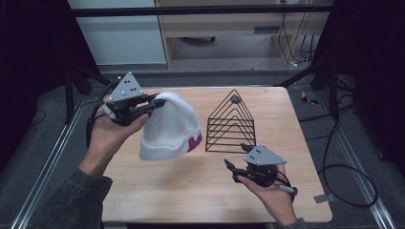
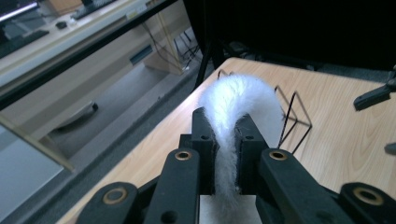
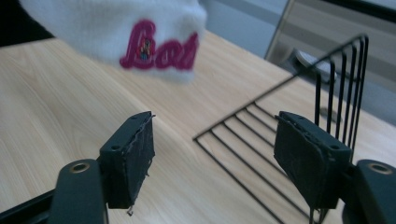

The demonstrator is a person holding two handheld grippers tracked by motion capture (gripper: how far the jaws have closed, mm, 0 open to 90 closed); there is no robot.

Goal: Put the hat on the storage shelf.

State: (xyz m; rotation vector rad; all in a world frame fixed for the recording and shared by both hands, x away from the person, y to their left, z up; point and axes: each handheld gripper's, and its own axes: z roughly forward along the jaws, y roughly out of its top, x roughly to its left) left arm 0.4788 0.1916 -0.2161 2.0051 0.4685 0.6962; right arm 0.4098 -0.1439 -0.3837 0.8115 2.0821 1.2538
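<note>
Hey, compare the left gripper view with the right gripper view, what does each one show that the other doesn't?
Left gripper view alone: the left gripper, jaws shut on the top of the white beanie, and a low shelf unit beyond the table edge. Right gripper view alone: the right gripper, jaws open and empty, and the pink lettering on the beanie's cuff. Both show the beanie, the black wire rack and the wooden table.
</note>
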